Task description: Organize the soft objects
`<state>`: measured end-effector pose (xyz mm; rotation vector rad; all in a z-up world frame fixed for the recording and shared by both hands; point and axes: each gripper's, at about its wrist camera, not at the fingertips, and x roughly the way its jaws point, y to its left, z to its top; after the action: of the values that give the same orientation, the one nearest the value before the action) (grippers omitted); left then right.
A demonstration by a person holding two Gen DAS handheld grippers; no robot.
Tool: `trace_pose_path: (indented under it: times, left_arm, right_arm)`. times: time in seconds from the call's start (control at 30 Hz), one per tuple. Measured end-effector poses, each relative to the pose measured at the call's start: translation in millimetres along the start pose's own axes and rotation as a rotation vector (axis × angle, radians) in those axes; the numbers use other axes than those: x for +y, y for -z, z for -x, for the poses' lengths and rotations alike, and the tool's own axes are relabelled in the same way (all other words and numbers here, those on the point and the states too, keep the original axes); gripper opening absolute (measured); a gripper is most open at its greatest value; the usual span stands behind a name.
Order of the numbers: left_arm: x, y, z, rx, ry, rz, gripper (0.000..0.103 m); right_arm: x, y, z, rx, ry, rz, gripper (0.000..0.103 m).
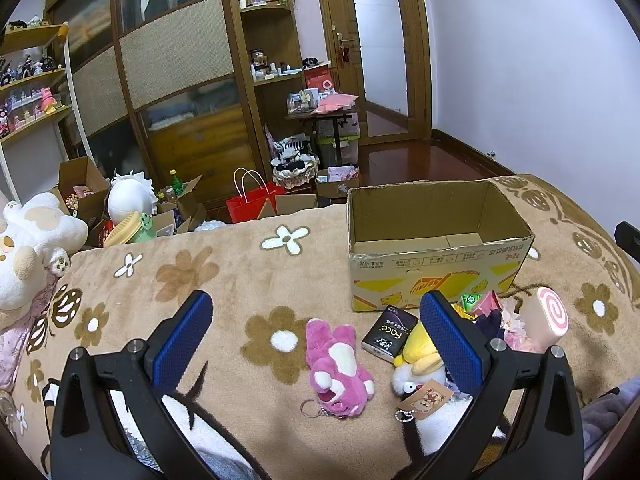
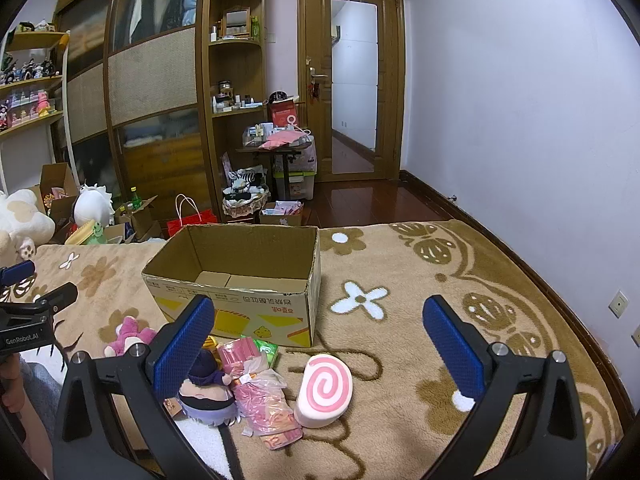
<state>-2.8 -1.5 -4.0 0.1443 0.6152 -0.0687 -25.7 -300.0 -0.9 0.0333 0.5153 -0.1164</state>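
Note:
An open cardboard box (image 1: 440, 276) (image 2: 240, 304) stands on the flowered blanket with its inside bare. In front of it lie a pink plush bear (image 1: 338, 364) (image 2: 128, 336), a yellow-capped white plush (image 1: 420, 360), a purple-haired doll (image 2: 206, 390), a pink swirl-roll cushion (image 1: 546, 318) (image 2: 324, 390), a black tissue pack (image 1: 390, 332), a green pack (image 2: 266, 350) and pink plastic bags (image 2: 260, 396). My left gripper (image 1: 316, 320) hovers open above the pink bear. Over the swirl cushion my right gripper (image 2: 318, 322) hangs open, nothing between its fingers.
The blanket (image 1: 240, 280) covers a bed whose far edge drops to a cluttered floor with a red bag (image 1: 252, 200), boxes and a white plush (image 1: 128, 196). A big cream plush (image 1: 28, 240) lies at the left. The other gripper's body (image 2: 28, 320) shows at the left.

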Motion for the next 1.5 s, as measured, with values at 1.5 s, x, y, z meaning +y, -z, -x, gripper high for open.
trace_pose_path:
  times: [1.5]
  left_arm:
    - [5.5,12.1,-125.8,0.421,-0.041,0.078,0.102]
  right_arm:
    - [-17.8,34.3,-117.7,0.39,0.009,-0.095,0.103]
